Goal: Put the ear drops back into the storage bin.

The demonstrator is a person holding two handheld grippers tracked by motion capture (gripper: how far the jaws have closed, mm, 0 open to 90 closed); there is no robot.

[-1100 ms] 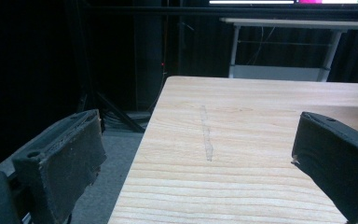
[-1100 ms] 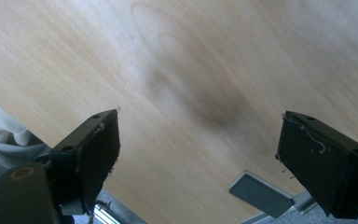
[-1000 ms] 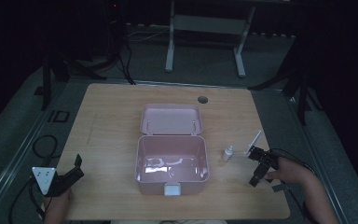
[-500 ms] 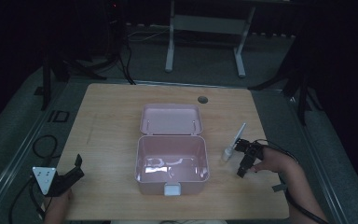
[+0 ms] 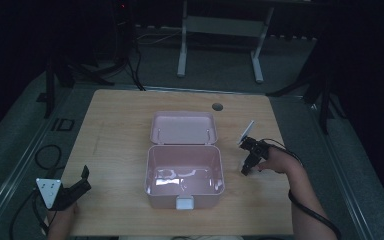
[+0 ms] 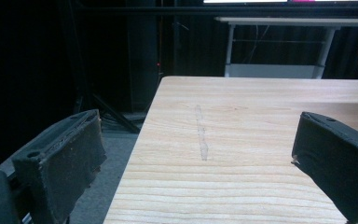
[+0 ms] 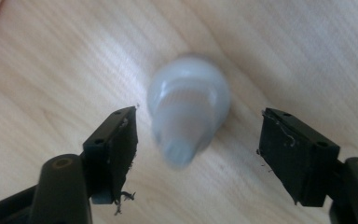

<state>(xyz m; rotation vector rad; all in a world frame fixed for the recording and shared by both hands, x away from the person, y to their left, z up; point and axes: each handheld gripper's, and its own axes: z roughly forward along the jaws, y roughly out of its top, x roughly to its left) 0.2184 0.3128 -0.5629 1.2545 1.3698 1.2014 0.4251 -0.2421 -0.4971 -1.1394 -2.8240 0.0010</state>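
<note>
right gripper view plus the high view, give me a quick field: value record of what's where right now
table: wooden top
pink box: open, empty, mid-table
box lid: tipped back, behind the box
small white bottle: standing right of the box, blurred, seen from above
right gripper: over the bottle
right fingers: wide apart, bottle between them, not touching
left gripper: resting at the table's near left corner
left fingers: wide apart, nothing between them
</note>
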